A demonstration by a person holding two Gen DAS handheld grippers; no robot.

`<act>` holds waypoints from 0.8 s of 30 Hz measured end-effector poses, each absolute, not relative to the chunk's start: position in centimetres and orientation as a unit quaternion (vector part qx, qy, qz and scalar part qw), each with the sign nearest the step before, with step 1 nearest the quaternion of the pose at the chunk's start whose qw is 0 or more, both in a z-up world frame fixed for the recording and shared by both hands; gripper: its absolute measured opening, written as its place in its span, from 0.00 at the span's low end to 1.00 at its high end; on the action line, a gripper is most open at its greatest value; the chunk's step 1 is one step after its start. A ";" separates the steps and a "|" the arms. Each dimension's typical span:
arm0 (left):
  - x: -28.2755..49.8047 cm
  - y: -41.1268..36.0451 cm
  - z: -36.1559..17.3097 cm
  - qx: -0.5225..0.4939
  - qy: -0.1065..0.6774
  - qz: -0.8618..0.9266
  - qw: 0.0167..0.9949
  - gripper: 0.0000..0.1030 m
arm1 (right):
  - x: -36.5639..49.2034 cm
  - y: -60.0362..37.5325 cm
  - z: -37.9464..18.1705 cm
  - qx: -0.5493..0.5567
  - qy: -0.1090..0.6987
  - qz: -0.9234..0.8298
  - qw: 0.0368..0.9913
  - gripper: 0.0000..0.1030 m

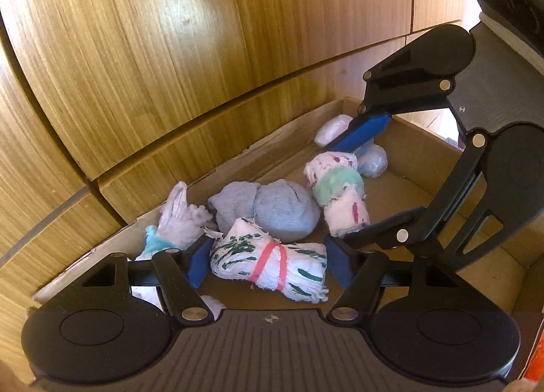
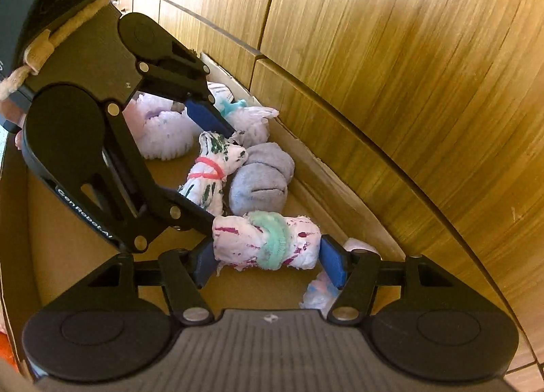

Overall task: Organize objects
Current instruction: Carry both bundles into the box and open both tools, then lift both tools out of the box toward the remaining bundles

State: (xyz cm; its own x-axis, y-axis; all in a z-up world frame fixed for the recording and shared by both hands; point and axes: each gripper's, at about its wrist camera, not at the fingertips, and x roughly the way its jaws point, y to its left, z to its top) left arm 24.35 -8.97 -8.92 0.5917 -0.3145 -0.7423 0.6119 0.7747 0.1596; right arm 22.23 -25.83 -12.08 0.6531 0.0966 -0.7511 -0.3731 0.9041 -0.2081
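Observation:
Both grippers reach into a cardboard box of rolled cloth bundles. In the left wrist view my left gripper is shut on a white bundle with green marks and a red band, its blue pads against both ends. In the right wrist view my right gripper is shut on a white bundle with magenta marks and a green band, low over the box floor. Each gripper shows in the other's view: the right one, the left one. A grey sock ball lies between the two bundles.
Other bundles lie in the box: a white and teal one by the left wall, pale blue and white ones at the far corner, a ruffled white one. Wooden panels rise close behind the box wall.

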 end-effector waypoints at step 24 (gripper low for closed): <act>20.8 -8.4 -5.0 0.167 0.353 -0.271 0.880 0.84 | 17.0 -23.9 -8.0 -0.159 0.377 0.088 0.908 0.74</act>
